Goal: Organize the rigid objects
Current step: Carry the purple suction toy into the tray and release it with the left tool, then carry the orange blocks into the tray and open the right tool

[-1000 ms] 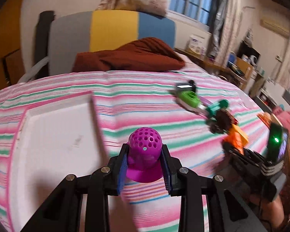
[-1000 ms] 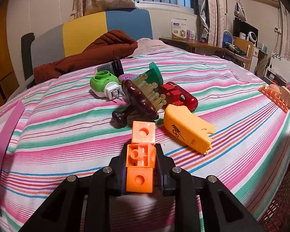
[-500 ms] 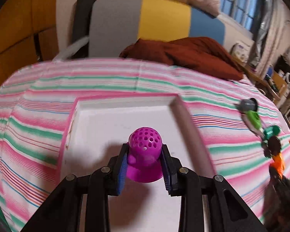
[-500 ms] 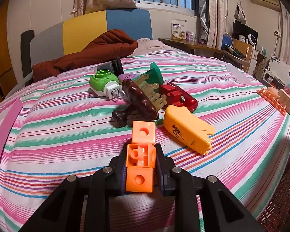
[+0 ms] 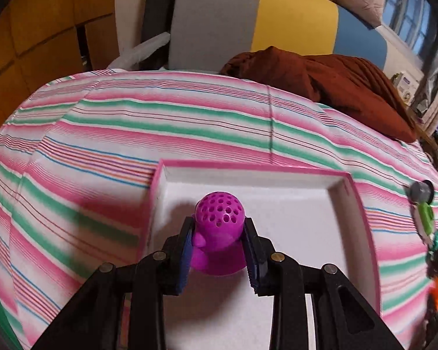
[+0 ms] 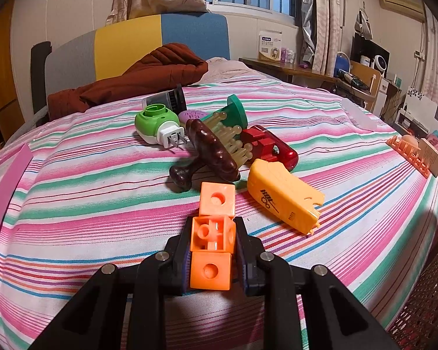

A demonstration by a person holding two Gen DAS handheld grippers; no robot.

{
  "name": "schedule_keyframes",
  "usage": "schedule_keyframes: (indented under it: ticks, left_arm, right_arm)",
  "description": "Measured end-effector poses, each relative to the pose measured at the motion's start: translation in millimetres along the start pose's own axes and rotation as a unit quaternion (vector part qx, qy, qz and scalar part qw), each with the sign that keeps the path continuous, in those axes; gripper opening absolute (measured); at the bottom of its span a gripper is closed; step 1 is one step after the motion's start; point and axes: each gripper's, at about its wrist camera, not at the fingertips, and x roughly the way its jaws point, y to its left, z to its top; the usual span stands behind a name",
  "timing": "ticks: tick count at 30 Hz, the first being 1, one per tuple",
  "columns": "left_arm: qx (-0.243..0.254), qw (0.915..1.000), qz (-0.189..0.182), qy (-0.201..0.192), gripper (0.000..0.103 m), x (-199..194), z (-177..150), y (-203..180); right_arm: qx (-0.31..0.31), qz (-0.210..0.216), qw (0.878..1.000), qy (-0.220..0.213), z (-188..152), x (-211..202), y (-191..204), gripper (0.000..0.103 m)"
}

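My left gripper (image 5: 218,249) is shut on a purple perforated ball-shaped toy (image 5: 219,233) and holds it over the near left part of a white tray with a pink rim (image 5: 344,204). My right gripper (image 6: 211,245) is shut on a strip of three orange cubes (image 6: 214,230) just above the striped bedspread. Ahead of it lies a pile: a green plug-in device (image 6: 157,124), a dark brown brush (image 6: 210,151), a green massage brush (image 6: 233,116), a red object (image 6: 271,147) and a yellow-orange case (image 6: 283,201).
A brown quilt (image 5: 321,78) lies at the bed's head by the grey, yellow and blue headboard (image 6: 125,46). An orange rack with a comb (image 6: 417,154) sits at the bed's right edge. The tray's pink rim (image 6: 5,186) shows at far left. A desk stands beyond.
My left gripper has swung left with the purple toy, from over the bedspread to over the white tray. My right gripper has stayed put, still holding the orange cubes.
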Motion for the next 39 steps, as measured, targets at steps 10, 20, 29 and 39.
schedule_keyframes:
  ticks: [10, 20, 29, 39]
  left_arm:
    - [-0.05, 0.9979, -0.024, -0.033, 0.072, -14, -7, 19]
    - [-0.092, 0.9907, -0.081, -0.06, 0.091, -68, -55, 24]
    - [-0.068, 0.99, -0.116, -0.041, 0.091, -92, -106, 3]
    - [-0.016, 0.9944, -0.096, -0.041, 0.092, -96, -134, -11]
  right_arm:
    - [-0.003, -0.004, 1.0, -0.002, 0, 0, 2, 0.023]
    - [-0.007, -0.01, 1.0, -0.004, -1, 0, 4, 0.023]
    - [-0.006, -0.011, 1.0, -0.001, 0, 1, 4, 0.023]
    - [0.011, 0.001, 1.0, 0.026, 6, -3, 3, 0.023]
